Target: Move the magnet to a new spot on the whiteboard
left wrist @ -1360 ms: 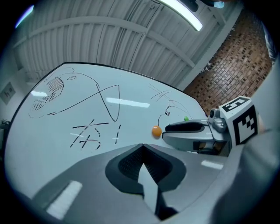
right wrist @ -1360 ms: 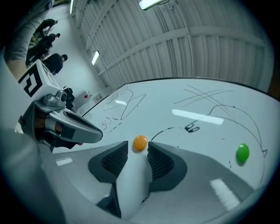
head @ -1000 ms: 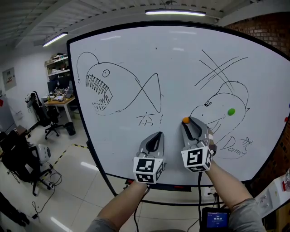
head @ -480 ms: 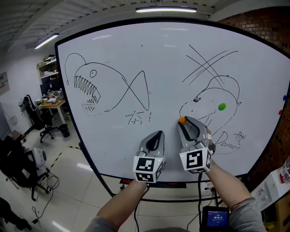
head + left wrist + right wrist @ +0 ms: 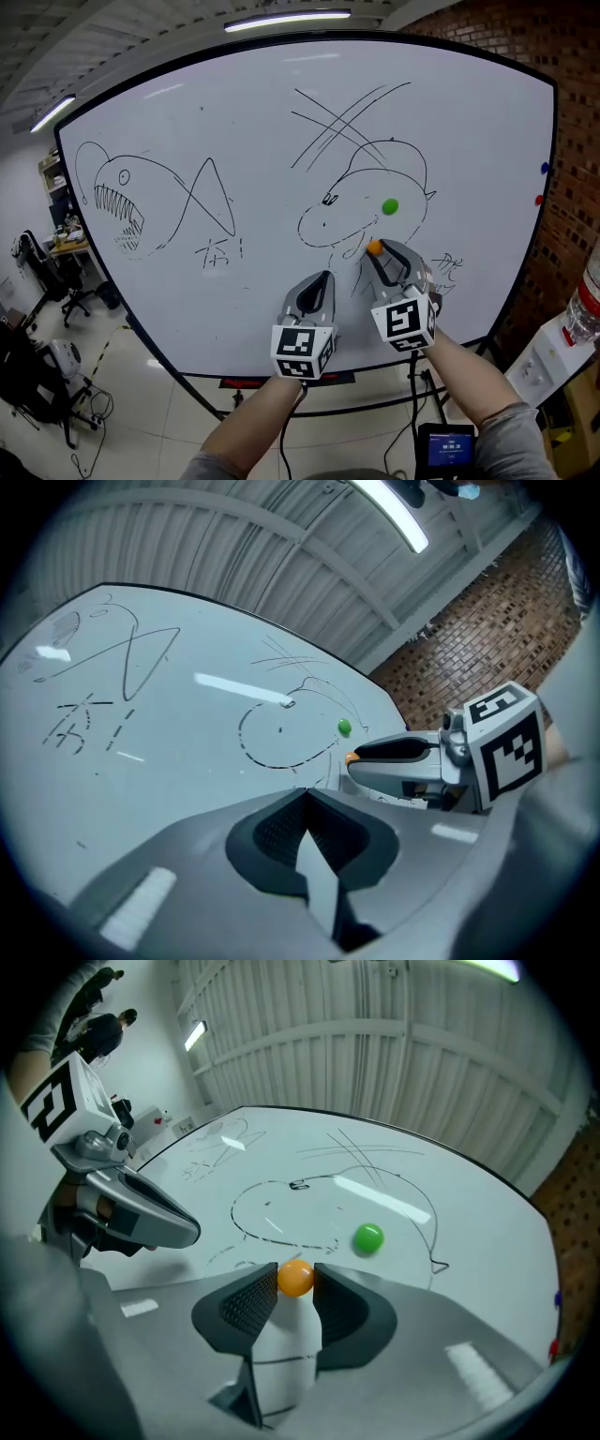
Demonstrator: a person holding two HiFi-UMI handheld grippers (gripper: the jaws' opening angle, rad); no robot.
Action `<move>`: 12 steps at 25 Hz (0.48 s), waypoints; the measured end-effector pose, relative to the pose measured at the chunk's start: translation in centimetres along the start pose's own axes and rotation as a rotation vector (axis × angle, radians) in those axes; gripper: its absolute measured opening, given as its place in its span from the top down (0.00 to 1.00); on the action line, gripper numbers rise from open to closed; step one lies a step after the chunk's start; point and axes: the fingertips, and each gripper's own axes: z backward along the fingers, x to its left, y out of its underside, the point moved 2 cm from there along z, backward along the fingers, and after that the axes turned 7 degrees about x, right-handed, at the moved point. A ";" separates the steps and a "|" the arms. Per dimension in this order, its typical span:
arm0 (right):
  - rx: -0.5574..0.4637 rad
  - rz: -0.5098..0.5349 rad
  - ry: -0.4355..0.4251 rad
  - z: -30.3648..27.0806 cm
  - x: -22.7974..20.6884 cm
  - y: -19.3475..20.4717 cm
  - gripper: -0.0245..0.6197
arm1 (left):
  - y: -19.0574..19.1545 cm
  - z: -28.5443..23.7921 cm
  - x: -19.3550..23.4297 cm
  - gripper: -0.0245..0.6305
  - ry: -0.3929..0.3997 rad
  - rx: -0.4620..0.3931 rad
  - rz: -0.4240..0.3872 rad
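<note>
Whiteboard (image 5: 244, 112) handwriting (image 5: 217, 251) scrawled, not legible; no other readable text.

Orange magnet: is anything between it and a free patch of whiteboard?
Nothing visible. The right gripper holds the orange magnet before the whiteboard; only the green magnet sits nearby, up and right of it.

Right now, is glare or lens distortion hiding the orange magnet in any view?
No. Head view: whiteboard edges bow from the wide lens, faint light streaks near the top, orange magnet sharp. Right gripper view: a bright streak lies above the green magnet, clear of the orange one. Left gripper view: dark corners.
</note>
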 end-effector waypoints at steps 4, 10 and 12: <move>0.043 -0.027 0.027 1.4 -3.5 3.0 0.76 | -0.2 -2.4 -3.7 0.96 0.049 -0.001 0.006; 0.089 -0.053 0.072 3.6 -9.2 7.5 0.76 | -0.3 -6.3 -9.6 0.96 0.115 -0.001 0.009; 0.104 -0.066 0.088 4.3 -11.3 9.1 0.76 | -0.3 -7.6 -11.6 0.96 0.136 -0.002 0.007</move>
